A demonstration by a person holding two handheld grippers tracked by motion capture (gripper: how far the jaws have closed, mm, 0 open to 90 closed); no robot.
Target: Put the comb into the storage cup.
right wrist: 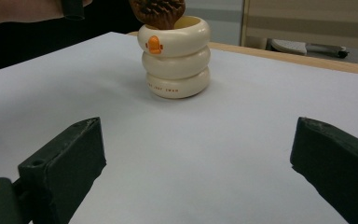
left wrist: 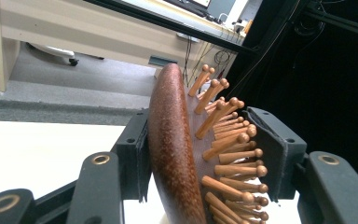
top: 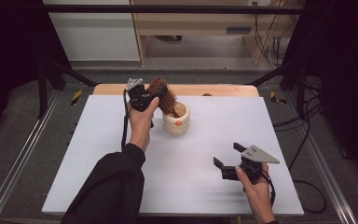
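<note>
A brown wooden hairbrush (top: 163, 95) with peg bristles (left wrist: 223, 154) stands head-up with its handle inside a cream ringed cup (top: 176, 119) at the back middle of the white table. My left gripper (top: 145, 97) is shut on the brush head (left wrist: 172, 149), one jaw on its smooth back and the other against the pegs. In the right gripper view the cup (right wrist: 175, 58) shows an orange mark, with the brush (right wrist: 158, 11) above its rim. My right gripper (top: 228, 156) rests open near the front right, well short of the cup, nothing between its fingers (right wrist: 63, 163).
The white board (top: 98, 154) lies on a wooden tabletop whose back edge (top: 223, 89) shows behind it. Metal rails (top: 14, 163) run along both sides. A wooden cabinet (top: 191, 28) and cables stand on the floor beyond.
</note>
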